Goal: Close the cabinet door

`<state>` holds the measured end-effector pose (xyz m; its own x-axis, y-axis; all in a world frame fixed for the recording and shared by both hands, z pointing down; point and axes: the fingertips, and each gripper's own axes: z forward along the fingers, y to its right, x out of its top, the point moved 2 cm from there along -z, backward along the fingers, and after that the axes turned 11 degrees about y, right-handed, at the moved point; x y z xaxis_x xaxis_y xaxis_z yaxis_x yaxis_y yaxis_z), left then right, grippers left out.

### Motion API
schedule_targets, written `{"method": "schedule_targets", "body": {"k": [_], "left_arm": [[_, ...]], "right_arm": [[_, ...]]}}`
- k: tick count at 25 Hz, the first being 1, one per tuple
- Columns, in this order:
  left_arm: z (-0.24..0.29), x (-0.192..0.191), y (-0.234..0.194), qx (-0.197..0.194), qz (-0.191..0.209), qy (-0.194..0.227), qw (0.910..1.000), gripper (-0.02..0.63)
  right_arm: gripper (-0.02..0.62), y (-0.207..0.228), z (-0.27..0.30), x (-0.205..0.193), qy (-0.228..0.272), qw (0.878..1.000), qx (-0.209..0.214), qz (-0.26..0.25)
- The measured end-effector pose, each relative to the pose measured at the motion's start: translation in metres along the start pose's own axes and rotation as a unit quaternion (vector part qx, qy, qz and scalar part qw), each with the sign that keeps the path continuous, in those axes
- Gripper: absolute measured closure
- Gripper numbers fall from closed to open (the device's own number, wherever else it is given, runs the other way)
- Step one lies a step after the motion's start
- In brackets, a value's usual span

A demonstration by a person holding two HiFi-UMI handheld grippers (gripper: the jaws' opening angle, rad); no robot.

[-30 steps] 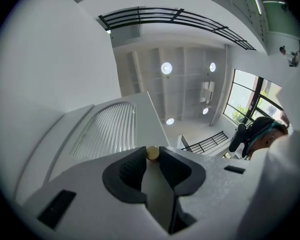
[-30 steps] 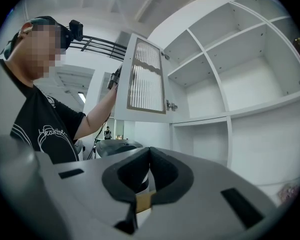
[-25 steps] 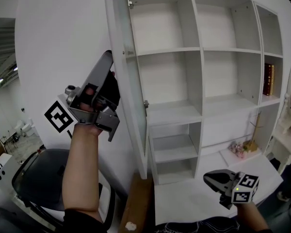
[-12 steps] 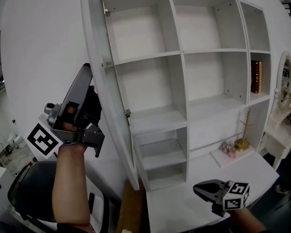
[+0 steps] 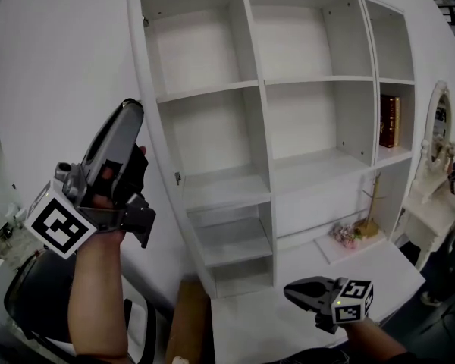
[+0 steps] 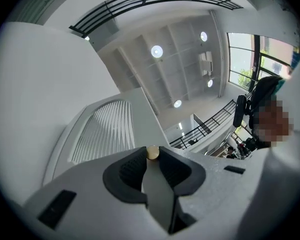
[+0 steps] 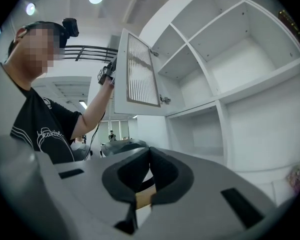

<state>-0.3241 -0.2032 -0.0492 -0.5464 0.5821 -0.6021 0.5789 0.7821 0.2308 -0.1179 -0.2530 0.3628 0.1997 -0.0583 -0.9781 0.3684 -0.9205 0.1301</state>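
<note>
The white cabinet door with a louvred panel stands swung well out from the tall white open-shelved cabinet, so its upper left compartments are fully exposed. The closing is not finished. The left gripper is raised at the door's free edge, its jaws pinched narrowly on the small round brass-coloured knob, so the grip needed for the swing looks to be in place. The right gripper hangs low over the white desk surface, well apart from the door, with its jaw tips together and nothing between them. As I judge it, what remains is to swing the door round until it lies flat against the cabinet front, then let go of the knob.
</note>
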Motion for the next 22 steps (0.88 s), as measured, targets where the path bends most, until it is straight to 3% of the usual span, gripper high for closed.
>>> {"method": "schedule_targets", "body": {"k": [11, 17, 22], "left_arm": [[0.039, -0.051, 0.009, 0.039, 0.069, -0.022, 0.9966, 0.526], [0.041, -0.052, 0.014, 0.063, 0.121, -0.042, 0.9898, 0.529], [0.064, -0.09, 0.009, 0.082, 0.168, -0.069, 0.98, 0.529]], "right_arm": [[0.591, 0.049, -0.027, 0.017, 0.017, 1.0, 0.02, 0.01], [0.591, 0.043, -0.028, 0.019, 0.024, 0.999, 0.022, 0.011], [0.591, 0.072, -0.047, 0.022, 0.03, 0.999, 0.026, 0.019]]}}
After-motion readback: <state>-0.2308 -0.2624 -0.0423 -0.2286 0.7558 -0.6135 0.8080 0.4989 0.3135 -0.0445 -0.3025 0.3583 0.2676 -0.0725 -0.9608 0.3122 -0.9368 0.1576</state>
